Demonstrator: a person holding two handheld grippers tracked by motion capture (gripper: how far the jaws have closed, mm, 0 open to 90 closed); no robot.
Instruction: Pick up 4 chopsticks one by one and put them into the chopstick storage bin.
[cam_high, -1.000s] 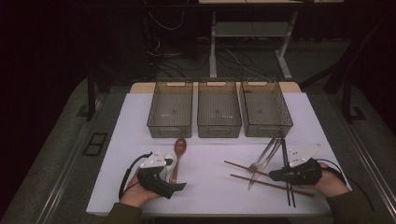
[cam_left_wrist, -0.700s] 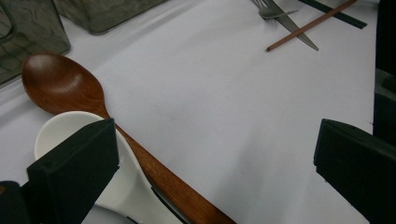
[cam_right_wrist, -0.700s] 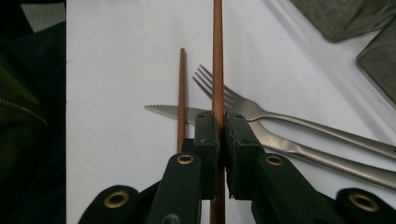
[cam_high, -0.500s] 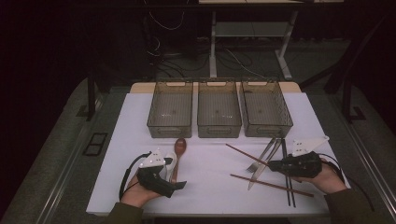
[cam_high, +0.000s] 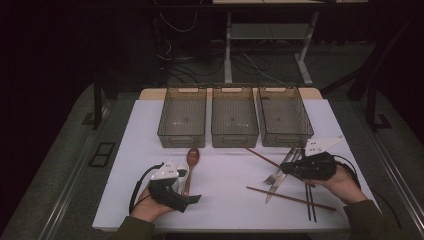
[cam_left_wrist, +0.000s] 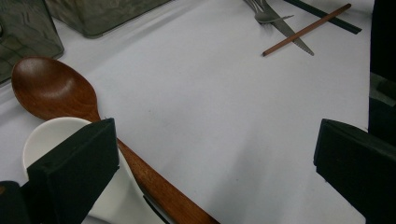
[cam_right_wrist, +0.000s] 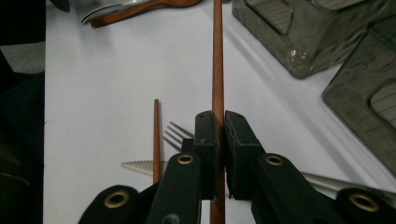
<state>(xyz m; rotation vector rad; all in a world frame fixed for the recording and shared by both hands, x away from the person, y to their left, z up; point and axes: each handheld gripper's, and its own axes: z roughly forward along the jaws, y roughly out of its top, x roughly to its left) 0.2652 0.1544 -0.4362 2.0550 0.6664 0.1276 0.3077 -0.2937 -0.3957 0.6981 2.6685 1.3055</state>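
My right gripper (cam_high: 286, 168) is shut on a brown wooden chopstick (cam_high: 262, 158), which slants up and left toward the front of the bins. In the right gripper view the chopstick (cam_right_wrist: 217, 60) runs straight out from between the closed pads of that gripper (cam_right_wrist: 221, 135). A second brown chopstick (cam_high: 290, 198) lies on the white tabletop in front of it. My left gripper (cam_high: 186, 189) rests open beside a wooden spoon (cam_high: 192, 161). In the left gripper view the wooden spoon (cam_left_wrist: 56, 91) and a white spoon (cam_left_wrist: 42, 140) lie by the left jaw of this gripper (cam_left_wrist: 215, 163), with nothing between the jaws.
Three clear bins stand in a row at the back: left (cam_high: 165, 136), middle (cam_high: 235, 141) and right (cam_high: 305, 135). A fork (cam_high: 274, 175), a knife (cam_high: 272, 192) and a pair of black chopsticks (cam_high: 311, 205) lie near my right hand. The white table (cam_high: 225, 175) ends just behind the bins.
The right gripper has lifted the brown chopstick off the table and carried it up and toward the bins. The left gripper has stayed put.
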